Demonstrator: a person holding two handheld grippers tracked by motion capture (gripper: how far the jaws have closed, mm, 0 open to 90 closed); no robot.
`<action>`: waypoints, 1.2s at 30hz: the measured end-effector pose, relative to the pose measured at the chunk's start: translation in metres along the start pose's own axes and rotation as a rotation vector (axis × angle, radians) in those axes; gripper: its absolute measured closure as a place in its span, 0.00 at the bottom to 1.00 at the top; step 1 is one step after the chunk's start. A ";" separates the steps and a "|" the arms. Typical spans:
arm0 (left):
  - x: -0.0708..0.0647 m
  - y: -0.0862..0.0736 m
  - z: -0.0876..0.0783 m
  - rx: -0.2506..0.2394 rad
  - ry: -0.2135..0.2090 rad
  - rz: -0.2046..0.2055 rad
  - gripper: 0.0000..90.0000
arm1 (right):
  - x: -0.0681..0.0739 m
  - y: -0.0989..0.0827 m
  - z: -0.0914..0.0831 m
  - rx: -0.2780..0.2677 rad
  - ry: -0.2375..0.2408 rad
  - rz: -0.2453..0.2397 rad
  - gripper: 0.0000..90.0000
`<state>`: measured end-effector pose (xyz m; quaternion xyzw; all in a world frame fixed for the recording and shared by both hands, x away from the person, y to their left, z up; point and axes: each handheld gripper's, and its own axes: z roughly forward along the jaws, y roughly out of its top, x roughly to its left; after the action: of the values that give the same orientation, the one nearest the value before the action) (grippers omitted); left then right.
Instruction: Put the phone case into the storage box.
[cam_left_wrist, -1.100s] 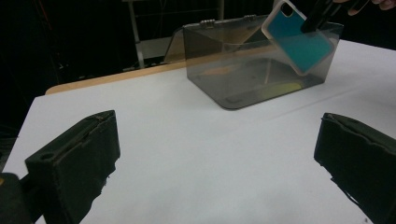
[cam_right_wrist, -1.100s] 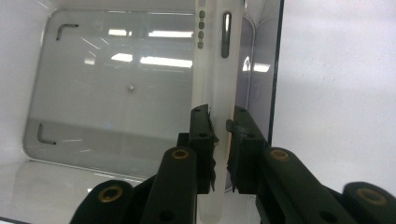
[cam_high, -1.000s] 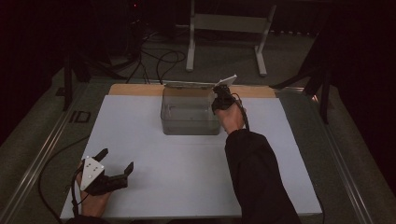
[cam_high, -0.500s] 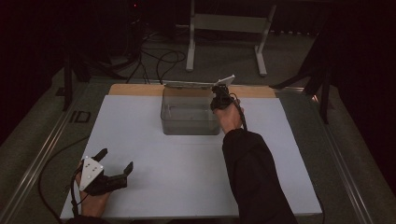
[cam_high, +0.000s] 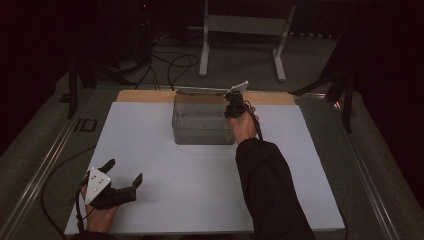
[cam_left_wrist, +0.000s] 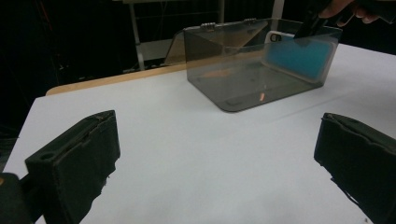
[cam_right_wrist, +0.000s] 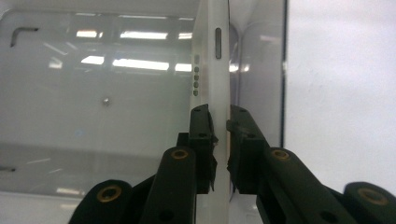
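One phone (cam_right_wrist: 212, 56) hangs clamped between the right gripper (cam_right_wrist: 220, 122) fingers inside the clear box (cam_high: 202, 120), unreleased; left gripper (cam_high: 121, 172) idles wide open.

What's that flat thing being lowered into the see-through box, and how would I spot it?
Start at the white table and find the smoky clear box near its far edge. At the box's right end, the right gripper pinches a slim white phone on edge between its fingers, against the wall. Seen through the box it has a bright blue face, the one colourful thing there.
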<state>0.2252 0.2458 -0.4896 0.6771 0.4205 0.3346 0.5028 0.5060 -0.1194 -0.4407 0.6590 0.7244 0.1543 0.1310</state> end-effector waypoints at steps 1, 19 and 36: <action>0.000 0.000 0.000 0.000 0.000 0.000 0.01 | 0.000 0.000 0.000 -0.009 -0.003 0.003 0.90; 0.000 0.000 0.000 0.000 -0.002 -0.001 0.01 | 0.007 -0.004 0.004 -0.058 -0.058 -0.016 0.89; 0.000 0.000 0.001 0.002 -0.004 0.002 0.01 | 0.011 -0.006 -0.003 -0.122 -0.042 -0.080 0.73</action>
<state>0.2255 0.2452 -0.4900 0.6788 0.4193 0.3329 0.5026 0.4979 -0.1090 -0.4402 0.6233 0.7365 0.1791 0.1922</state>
